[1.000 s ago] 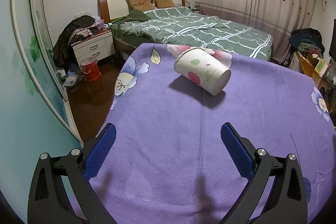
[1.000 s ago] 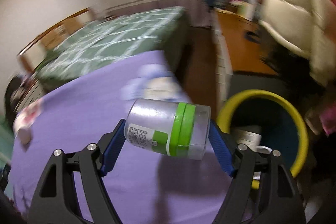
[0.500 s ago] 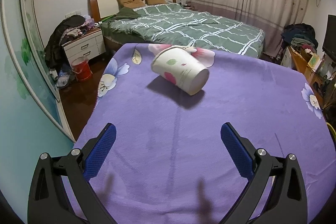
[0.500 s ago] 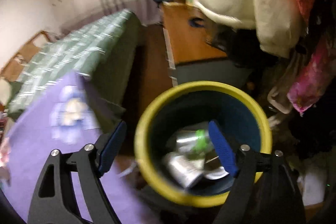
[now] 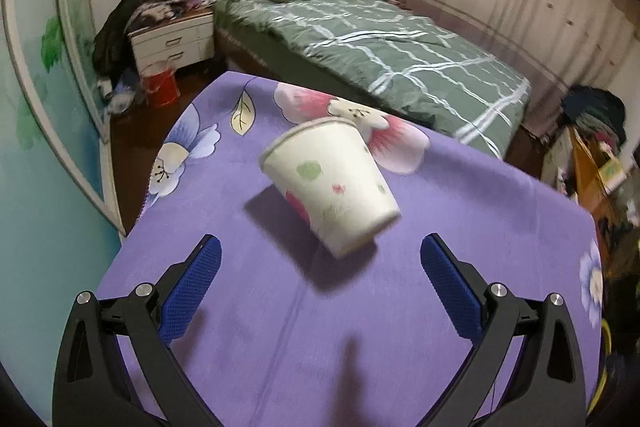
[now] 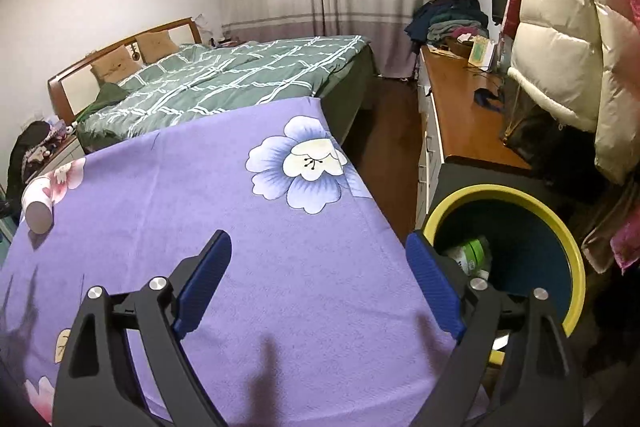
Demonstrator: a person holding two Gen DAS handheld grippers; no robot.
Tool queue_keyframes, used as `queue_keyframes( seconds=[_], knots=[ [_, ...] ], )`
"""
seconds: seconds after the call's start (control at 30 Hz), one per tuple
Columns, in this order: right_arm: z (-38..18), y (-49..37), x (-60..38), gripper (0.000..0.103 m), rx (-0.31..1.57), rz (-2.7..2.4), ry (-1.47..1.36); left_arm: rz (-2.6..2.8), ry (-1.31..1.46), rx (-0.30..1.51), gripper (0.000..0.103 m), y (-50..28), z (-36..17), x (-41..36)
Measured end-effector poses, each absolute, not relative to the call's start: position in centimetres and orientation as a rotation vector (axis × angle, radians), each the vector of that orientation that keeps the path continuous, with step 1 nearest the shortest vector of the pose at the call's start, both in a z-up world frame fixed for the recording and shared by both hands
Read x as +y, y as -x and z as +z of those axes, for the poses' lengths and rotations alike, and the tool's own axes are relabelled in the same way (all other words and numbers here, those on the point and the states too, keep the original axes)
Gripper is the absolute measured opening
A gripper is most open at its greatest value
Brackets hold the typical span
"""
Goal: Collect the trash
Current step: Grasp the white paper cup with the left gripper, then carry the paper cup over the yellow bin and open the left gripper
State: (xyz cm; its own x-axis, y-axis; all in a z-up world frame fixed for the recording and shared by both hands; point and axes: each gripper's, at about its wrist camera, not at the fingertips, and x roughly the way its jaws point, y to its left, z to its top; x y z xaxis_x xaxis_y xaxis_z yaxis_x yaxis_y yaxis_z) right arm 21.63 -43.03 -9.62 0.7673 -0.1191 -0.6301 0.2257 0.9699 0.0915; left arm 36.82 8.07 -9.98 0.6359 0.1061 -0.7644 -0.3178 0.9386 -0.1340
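Observation:
A white paper cup (image 5: 332, 183) with pink and green prints lies on its side on the purple flowered cloth (image 5: 360, 327). My left gripper (image 5: 316, 287) is open and empty, just short of the cup. The cup also shows far left in the right wrist view (image 6: 39, 205). My right gripper (image 6: 318, 277) is open and empty above the cloth's right edge. Beside it on the floor stands a yellow-rimmed bin (image 6: 560, 239) holding a green-lidded jar (image 6: 472, 255) and other trash.
A green-quilted bed (image 5: 372, 39) lies beyond the table. A white nightstand (image 5: 172, 39) and red bucket (image 5: 160, 87) stand at the left. A wooden desk (image 6: 460, 107) and hanging coats (image 6: 568, 39) are at the right, behind the bin.
My right gripper let the green-lidded jar go into the bin, then swung back over the cloth. My left gripper moved closer to the paper cup.

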Motion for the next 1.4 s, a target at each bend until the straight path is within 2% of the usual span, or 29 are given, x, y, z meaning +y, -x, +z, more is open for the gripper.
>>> queue_keyframes(
  seconds=[0.6,0.67,0.73,0.93,1.17,1.4],
  knots=[
    [-10.1,-21.8,-42.0,0.084,0.719,-0.107,-0.194,0.316,0.328,1.026,0.097,-45.8,-13.5,8.7],
    [-10.0,-21.8,-41.9,0.084,0.717,-0.102,-0.194,0.309,0.325,1.023,0.090,-46.0,-13.7,8.8],
    [-10.1,-21.8,-41.9,0.084,0.716,-0.099,-0.193,0.293,0.325,1.025,0.074,-46.2,-13.9,8.8],
    [-9.9,-21.7,-41.9,0.084,0.708,-0.104,-0.192,0.230,0.285,0.985,0.069,-45.4,-12.8,7.7],
    [-8.6,-20.1,-43.6,0.084,0.691,-0.115,-0.206,0.097,0.206,0.906,0.069,-41.1,-8.4,2.0],
    [-7.4,-13.6,-48.0,0.084,0.668,-0.142,-0.236,-0.126,0.098,0.865,0.069,-36.1,-5.4,-9.3]
  ],
)
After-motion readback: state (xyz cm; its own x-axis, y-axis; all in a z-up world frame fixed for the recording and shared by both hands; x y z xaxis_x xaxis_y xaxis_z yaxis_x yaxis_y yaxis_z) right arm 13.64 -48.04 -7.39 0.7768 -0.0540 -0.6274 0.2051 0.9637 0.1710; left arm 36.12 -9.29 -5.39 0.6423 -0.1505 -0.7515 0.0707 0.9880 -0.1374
